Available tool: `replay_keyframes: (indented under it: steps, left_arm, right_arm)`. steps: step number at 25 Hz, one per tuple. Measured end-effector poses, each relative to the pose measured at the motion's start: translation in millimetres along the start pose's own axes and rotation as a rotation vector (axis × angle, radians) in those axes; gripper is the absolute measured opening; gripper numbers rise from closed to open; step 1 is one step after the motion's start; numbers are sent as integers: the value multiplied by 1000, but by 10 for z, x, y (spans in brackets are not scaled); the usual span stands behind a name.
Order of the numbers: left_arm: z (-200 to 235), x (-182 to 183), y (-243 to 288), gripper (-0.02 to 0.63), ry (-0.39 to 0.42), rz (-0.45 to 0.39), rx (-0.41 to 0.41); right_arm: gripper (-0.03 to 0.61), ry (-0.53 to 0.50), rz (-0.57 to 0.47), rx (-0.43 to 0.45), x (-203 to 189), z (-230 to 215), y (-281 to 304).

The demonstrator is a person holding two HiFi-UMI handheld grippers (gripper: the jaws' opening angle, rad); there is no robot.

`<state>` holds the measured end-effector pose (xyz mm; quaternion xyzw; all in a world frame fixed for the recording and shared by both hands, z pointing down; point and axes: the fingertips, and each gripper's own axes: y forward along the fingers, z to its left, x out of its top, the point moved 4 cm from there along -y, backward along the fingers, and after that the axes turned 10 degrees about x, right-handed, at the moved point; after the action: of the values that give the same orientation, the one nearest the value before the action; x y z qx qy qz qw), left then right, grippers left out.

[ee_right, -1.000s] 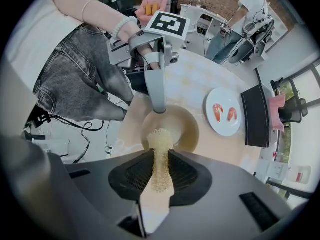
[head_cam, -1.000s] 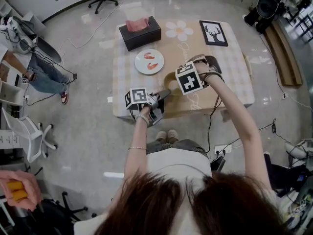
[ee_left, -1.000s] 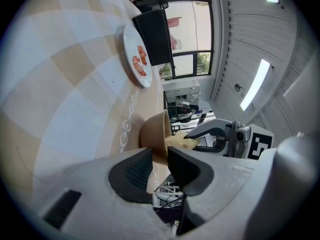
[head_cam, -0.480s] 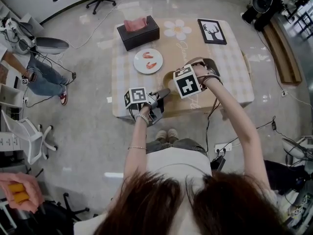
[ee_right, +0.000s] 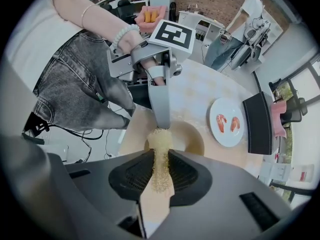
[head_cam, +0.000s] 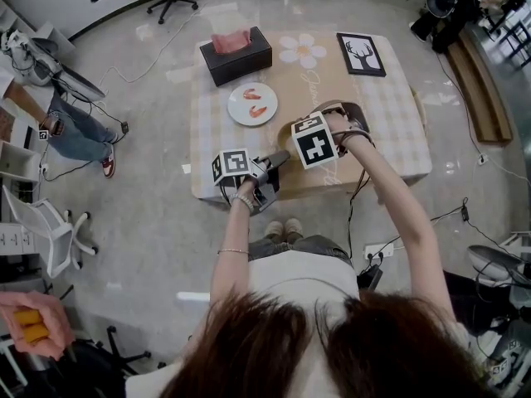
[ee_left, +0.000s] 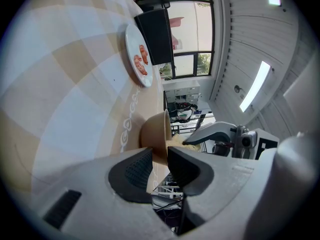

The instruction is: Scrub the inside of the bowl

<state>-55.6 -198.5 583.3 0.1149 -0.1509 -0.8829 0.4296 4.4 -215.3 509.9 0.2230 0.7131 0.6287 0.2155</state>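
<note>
A tan bowl (head_cam: 288, 131) stands near the table's front edge, partly hidden under the marker cube (head_cam: 314, 139) of my right gripper. My left gripper (head_cam: 279, 159) reaches in level from the left and is shut on the bowl's rim (ee_left: 156, 134), one pad inside and one outside. My right gripper (ee_right: 161, 170) points straight down over the bowl (ee_right: 189, 138) and is shut on a yellowish mesh scrubber (ee_right: 160, 151). The scrubber's tip hangs inside the bowl, close to the left gripper's finger (ee_right: 160, 104).
A white plate (head_cam: 253, 104) with two shrimps lies just behind the bowl. Further back are a black tissue box (head_cam: 235, 54) and a framed deer picture (head_cam: 361, 54). The checked table (head_cam: 398, 131) ends right in front of my knees. A seated person (head_cam: 73, 127) is at the far left.
The right gripper with the scrubber has edged slightly toward the left gripper over the bowl. The left gripper and the bowl have stayed where they were.
</note>
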Motion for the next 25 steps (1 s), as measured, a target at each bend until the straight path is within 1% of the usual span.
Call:
replay_keyframes:
  steps: [14,17,21,25]
  left_arm:
    - [-11,-7,7,101,-5,3,-40]
    - [-17,-9,-25,101,-8,0,-43]
    - [-39,14,-88,101,10,-17,-48]
    - [-88,33,-121,101,67,-47,-58]
  right_arm:
    - [80,10,-41,-24,23,-87,28]
    - [80,23,-63,-37,27,-88,11]
    - [80,76,-148,-82,13,-99,-20]
    - [80,184,-286,-133,-80,-123,-29]
